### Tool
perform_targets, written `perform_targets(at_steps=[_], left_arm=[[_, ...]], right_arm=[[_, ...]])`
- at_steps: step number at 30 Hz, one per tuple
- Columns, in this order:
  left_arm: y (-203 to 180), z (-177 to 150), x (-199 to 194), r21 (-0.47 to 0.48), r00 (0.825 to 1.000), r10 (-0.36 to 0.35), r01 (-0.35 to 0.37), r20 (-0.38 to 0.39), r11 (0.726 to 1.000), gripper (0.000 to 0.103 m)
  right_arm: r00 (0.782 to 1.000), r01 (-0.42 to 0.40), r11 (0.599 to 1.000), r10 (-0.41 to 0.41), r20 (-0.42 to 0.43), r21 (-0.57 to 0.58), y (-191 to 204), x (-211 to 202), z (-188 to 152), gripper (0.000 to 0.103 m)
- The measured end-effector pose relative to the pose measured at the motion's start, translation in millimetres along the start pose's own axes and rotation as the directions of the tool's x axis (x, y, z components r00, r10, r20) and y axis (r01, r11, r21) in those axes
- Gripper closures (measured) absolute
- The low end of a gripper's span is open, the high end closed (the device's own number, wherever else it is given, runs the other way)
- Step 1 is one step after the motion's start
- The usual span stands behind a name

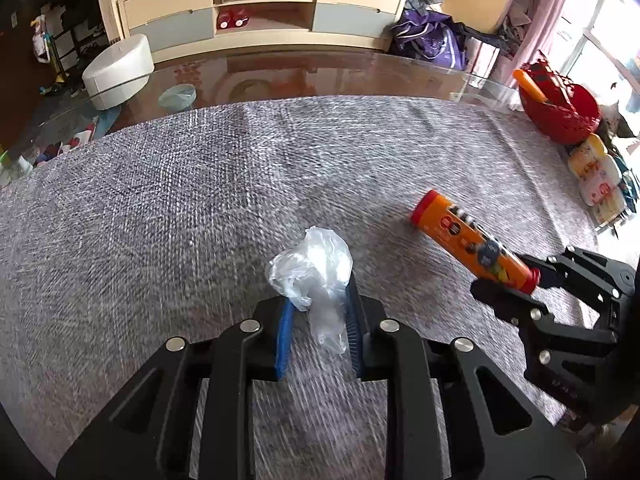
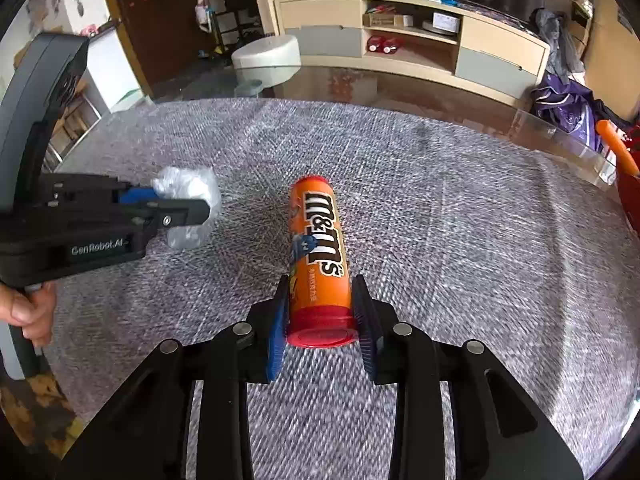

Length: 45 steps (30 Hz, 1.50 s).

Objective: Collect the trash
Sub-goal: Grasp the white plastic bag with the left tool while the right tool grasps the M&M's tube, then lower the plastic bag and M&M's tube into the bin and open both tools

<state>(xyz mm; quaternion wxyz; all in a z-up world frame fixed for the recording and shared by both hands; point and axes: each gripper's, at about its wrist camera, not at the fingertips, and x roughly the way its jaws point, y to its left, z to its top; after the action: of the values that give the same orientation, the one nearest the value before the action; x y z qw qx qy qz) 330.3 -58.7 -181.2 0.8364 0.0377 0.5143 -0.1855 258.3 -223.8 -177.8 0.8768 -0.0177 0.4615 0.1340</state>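
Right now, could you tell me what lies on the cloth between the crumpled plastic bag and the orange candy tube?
Only bare grey cloth separates the plastic bag from the candy tube, clearest in the right wrist view.

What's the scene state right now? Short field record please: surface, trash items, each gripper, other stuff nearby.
surface: grey woven cloth over a glass-topped table
item 1: crumpled clear plastic bag, between the left gripper's blue pads
item 2: orange M&M's tube, lying on its side, red cap end between the right gripper's pads
left gripper: shut on the bag
right gripper: shut on the tube
nearby: red basket at the table's far right edge
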Motion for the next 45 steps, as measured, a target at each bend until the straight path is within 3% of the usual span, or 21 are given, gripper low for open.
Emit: perform_targets(at_steps=[12, 23, 34, 45], left_arm=[[-22, -44, -96, 0.019, 0.996, 0.006, -0.007, 0.093, 1.000, 0.083], [-49, -130, -163, 0.032, 0.990, -0.036, 0.032, 0.138, 0.999, 0.083], [-73, -213, -160, 0.030, 0.992, -0.078, 0.075, 0.101, 0.997, 0.083], [-85, -284, -114, -0.011, 0.997, -0.074, 0.074, 0.011, 0.997, 0.083]], right_arm=[[0.994, 0.018, 1.000, -0.019, 0.111, 0.013, 25, -87, -19, 0.072], [0.987, 0.023, 1.000, -0.024, 0.158, 0.008, 58, -155, -68, 0.072], [0.996, -0.014, 0.999, 0.011, 0.089, 0.035, 75, -160, -148, 0.072], [0.993, -0.060, 0.987, 0.075, -0.096, 0.147, 81, -105, -220, 0.072]])
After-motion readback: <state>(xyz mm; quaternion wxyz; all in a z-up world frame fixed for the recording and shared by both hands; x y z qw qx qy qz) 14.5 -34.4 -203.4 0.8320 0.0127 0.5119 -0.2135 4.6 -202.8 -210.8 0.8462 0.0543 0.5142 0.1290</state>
